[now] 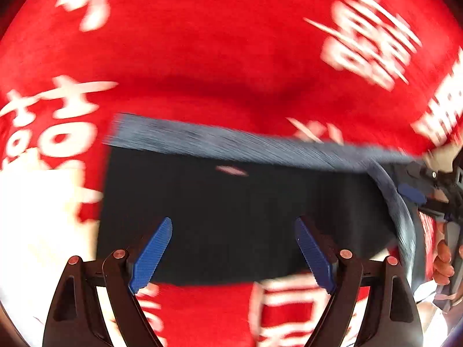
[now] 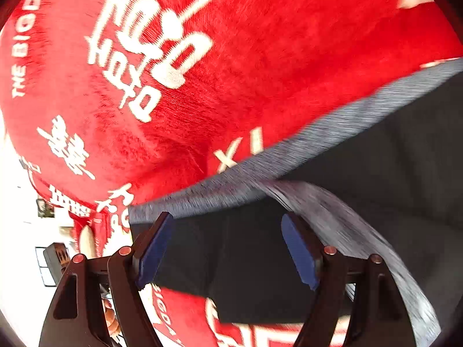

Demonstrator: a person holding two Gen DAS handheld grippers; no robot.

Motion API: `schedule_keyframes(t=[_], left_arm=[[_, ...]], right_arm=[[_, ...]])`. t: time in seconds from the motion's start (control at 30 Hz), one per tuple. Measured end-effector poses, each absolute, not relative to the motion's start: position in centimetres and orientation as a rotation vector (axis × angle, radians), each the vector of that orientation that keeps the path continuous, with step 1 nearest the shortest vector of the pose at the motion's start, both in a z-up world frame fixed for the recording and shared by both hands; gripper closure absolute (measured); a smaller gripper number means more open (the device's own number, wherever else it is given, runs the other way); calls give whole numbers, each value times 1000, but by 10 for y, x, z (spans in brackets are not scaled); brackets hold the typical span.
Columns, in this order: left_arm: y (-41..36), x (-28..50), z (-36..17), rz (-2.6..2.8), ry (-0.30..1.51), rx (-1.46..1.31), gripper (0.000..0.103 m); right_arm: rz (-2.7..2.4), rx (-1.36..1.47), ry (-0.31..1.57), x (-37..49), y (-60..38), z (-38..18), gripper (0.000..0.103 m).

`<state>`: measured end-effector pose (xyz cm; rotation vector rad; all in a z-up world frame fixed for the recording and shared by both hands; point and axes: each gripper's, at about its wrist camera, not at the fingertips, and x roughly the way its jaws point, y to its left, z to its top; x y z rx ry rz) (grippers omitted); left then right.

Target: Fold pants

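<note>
Dark navy pants [image 1: 237, 208] lie folded on a red blanket, with a grey ribbed waistband [image 1: 231, 141] along the far edge. My left gripper [image 1: 234, 231] is open, its blue pads over the pants' near part, holding nothing. My right gripper [image 2: 228, 231] is open above the pants [image 2: 376, 179] near a corner, where the grey waistband [image 2: 289, 150] curls over. The right gripper also shows at the right edge of the left wrist view [image 1: 428, 188]. Both views are blurred by motion.
The red blanket [image 1: 220, 43] with white lettering covers the whole surface, also in the right wrist view [image 2: 246, 57]. Its edge drops off at the left of the right wrist view, where a bright floor and dark furniture [image 2: 55, 260] show.
</note>
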<state>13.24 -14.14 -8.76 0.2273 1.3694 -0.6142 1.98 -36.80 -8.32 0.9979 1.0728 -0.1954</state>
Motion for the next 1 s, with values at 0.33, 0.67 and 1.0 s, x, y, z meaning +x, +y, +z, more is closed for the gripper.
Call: schedule_keyframes(t=[0.33, 0.67, 1.0], left_arm=[[-255, -15, -85, -832, 1469, 295, 16], [-341, -121, -123, -794, 1573, 299, 16], [-354, -119, -138, -755, 1590, 252, 16]], right_arm=[[-424, 1008, 1169, -217, -390, -72, 23], [-424, 1107, 1199, -375, -410, -118, 23], [-256, 1166, 1109, -371, -403, -139, 56]])
